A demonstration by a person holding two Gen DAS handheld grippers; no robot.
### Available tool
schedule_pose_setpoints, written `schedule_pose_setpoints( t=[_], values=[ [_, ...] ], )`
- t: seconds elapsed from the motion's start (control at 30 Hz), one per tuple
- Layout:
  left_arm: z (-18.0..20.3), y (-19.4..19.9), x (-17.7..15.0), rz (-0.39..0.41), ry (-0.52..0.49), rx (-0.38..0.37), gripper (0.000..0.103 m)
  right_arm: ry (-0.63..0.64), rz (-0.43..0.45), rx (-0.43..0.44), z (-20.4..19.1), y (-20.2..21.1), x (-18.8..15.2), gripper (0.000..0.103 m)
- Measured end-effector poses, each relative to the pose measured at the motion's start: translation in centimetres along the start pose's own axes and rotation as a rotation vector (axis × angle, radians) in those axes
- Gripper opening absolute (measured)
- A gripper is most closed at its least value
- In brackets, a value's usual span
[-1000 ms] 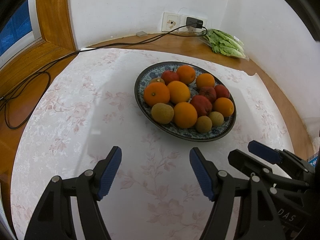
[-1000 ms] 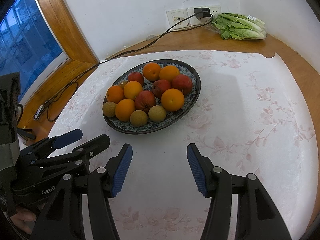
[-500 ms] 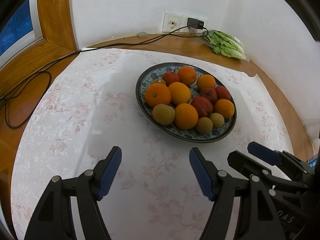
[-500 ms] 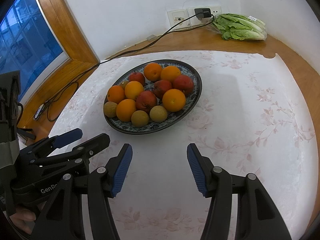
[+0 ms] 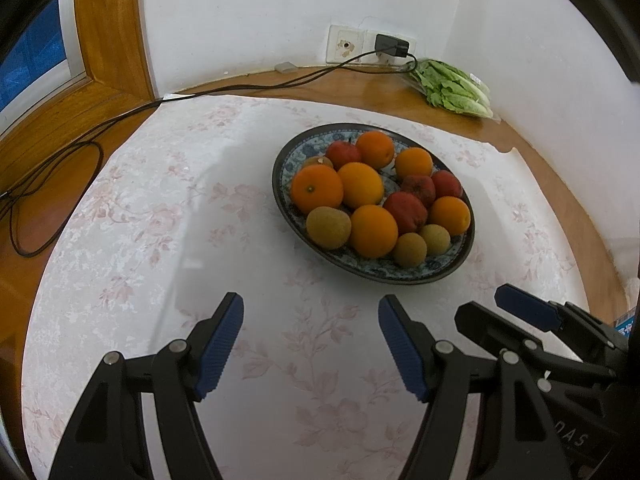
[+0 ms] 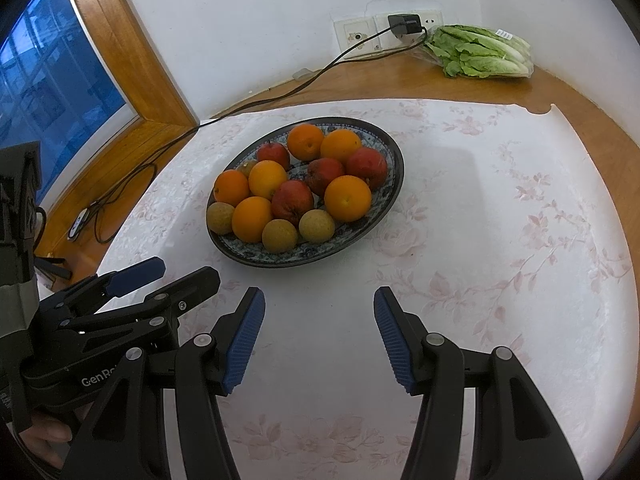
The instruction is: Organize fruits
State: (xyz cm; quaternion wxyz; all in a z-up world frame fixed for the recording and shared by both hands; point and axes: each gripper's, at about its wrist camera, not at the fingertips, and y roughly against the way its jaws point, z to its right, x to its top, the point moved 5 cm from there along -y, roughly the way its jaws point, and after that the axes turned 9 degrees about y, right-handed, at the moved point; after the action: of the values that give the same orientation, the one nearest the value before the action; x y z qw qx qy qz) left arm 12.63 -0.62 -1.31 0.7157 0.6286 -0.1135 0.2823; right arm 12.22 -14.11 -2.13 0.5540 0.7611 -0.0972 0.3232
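Note:
A blue-patterned plate (image 5: 384, 276) (image 6: 280, 262) stands on the floral cloth, piled with several oranges (image 5: 316, 190) (image 6: 347, 198), red fruits (image 5: 406, 212) (image 6: 292, 202) and brown-green round fruits (image 5: 328, 227) (image 6: 280, 235). My left gripper (image 5: 310, 312) hovers open over bare cloth on the near side of the plate, with nothing between its blue pads. My right gripper (image 6: 320, 300) is open too and empty, just short of the plate. Each gripper shows in the other's view: the right gripper (image 5: 484, 304) at the lower right, the left gripper (image 6: 186, 272) at the lower left.
A bagged lettuce (image 5: 452, 88) (image 6: 480, 52) lies in the back right corner by the wall socket (image 5: 390, 44). A black cable (image 5: 240, 88) runs from it along the wooden tabletop to the left. A window (image 6: 48, 92) is at the left. A hand (image 6: 44, 436) holds the left gripper.

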Motion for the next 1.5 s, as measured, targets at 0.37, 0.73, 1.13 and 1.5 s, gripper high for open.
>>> schedule_pose_setpoints(
  t=[0.37,0.73,1.13,1.5],
  values=[
    [-0.03,-0.05,0.04,-0.002,0.001,0.0,0.073,-0.002,0.0,0.001,-0.05,-0.15,-0.15,0.058],
    [-0.07,-0.3,-0.06,-0.006,0.003,-0.001,0.073,-0.007,-0.005,0.003,0.02,-0.37,-0.34,0.058],
    [-0.09,-0.33,-0.09,-0.006,0.002,-0.002,0.072,-0.01,-0.006,0.004,0.02,-0.43,-0.39,0.058],
    [-0.24,-0.46,-0.16,-0.01,0.004,0.0,0.072,-0.012,-0.008,0.005,0.04,-0.46,-0.38,0.058]
  ],
)
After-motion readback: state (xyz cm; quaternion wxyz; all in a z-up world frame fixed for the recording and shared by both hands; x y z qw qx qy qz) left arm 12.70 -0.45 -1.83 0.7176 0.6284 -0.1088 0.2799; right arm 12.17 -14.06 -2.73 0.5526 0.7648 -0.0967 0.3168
